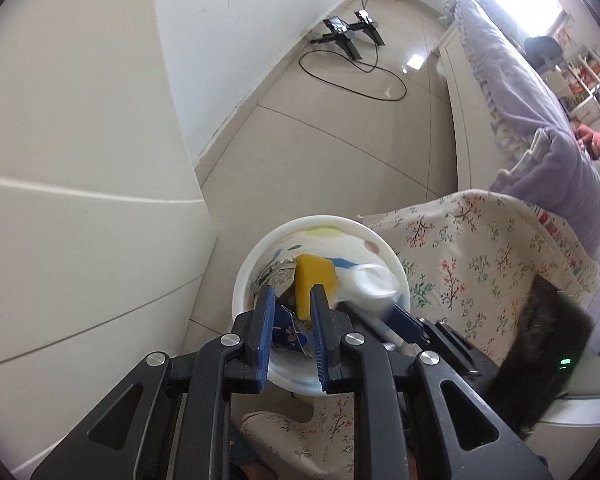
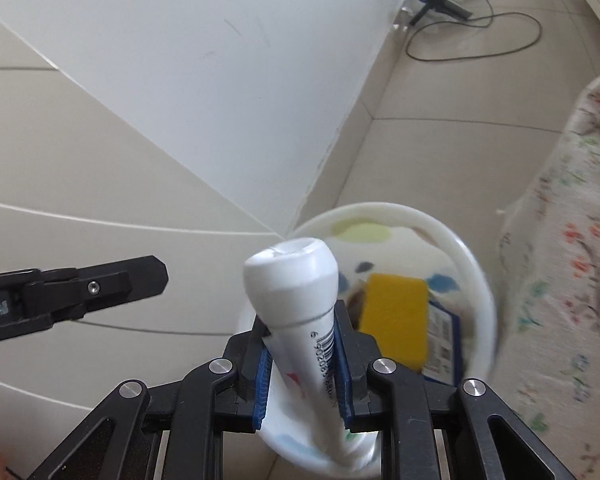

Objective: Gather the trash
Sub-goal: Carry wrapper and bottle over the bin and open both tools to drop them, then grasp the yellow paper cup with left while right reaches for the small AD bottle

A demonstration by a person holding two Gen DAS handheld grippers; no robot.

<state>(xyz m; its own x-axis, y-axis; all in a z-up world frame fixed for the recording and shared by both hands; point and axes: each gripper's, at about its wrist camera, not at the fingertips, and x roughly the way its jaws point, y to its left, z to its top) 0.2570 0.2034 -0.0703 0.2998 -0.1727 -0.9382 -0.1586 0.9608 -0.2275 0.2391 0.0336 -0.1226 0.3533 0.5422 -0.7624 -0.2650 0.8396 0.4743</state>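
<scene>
A: Room first. Pale tiled floor (image 1: 320, 152), white wall (image 1: 240, 40), cabinet panels on the left. Bed with a lilac cover (image 1: 512, 76) ran along the right side. Black stands with a looped cable (image 1: 360, 76) sat at the wall's foot.

B: And the floral cloth (image 1: 480, 260)?

A: Draped beside the white bin (image 1: 320, 226), touching its right rim. Inside: a yellow sponge (image 1: 314, 280), a blue printed packet (image 2: 444, 332), other scraps I couldn't identify.

B: Grippers?

A: Left gripper (image 1: 290, 320) hung above the bin's near rim, fingers a little apart, gripping nothing. Right gripper (image 2: 302, 364) held a white tube (image 2: 296, 292) between its pads, cap forward, over the bin's left edge. No earlier view; whether the pads pressed it, blur hid.
</scene>
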